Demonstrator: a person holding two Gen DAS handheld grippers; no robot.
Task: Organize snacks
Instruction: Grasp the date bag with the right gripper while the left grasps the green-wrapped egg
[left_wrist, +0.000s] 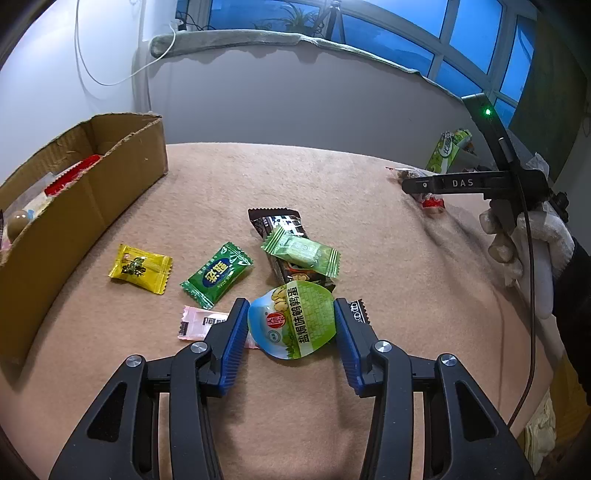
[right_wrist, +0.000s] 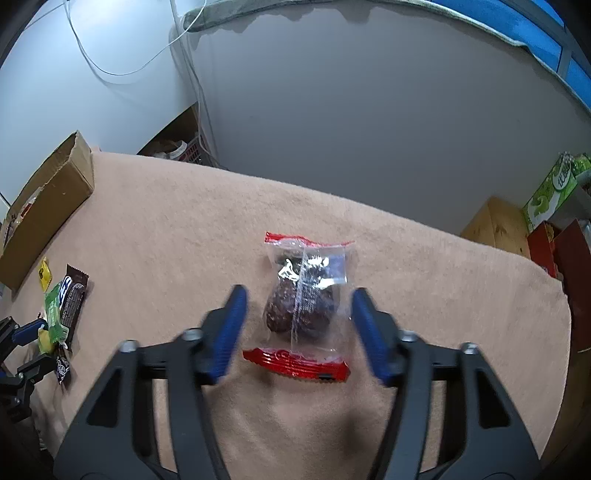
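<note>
Two pickups are in hand at once, judging by how each gripper frames a snack.

In the left wrist view, the round cup (left_wrist: 293, 325) with a green and blue lid lies low in the centre of the frame on the tan blanket (left_wrist: 406, 277). The left gripper (left_wrist: 291, 332) brackets it: both blue pads sit right at the cup's edges, apparently just touching it, though a firm squeeze cannot be confirmed. Above the cup lie a pale green packet (left_wrist: 301, 254) on a brown bar (left_wrist: 280, 236); to the left, a dark green candy (left_wrist: 216, 275), a yellow candy (left_wrist: 140, 268) and a pink wrapper (left_wrist: 201, 323) partly under the left finger. The box (left_wrist: 92, 206) stands at the left edge, already holding some items.

In the right wrist view, the clear packet (right_wrist: 306, 295) with red ends and a dark lump inside lies in the centre of the frame. The right gripper (right_wrist: 297, 325) straddles it, its fingers blurred; a gap shows on either side of the packet, so the pads are not yet pressing and it holds nothing.

Next, I judge, each gripper needs to finish closing until the grip is sure, then lift and carry its snack to the box at the left. The cup's rounded rim may slip from the pads; the packet's loose film may crumple, so the jaws should bite on the lump.
</note>
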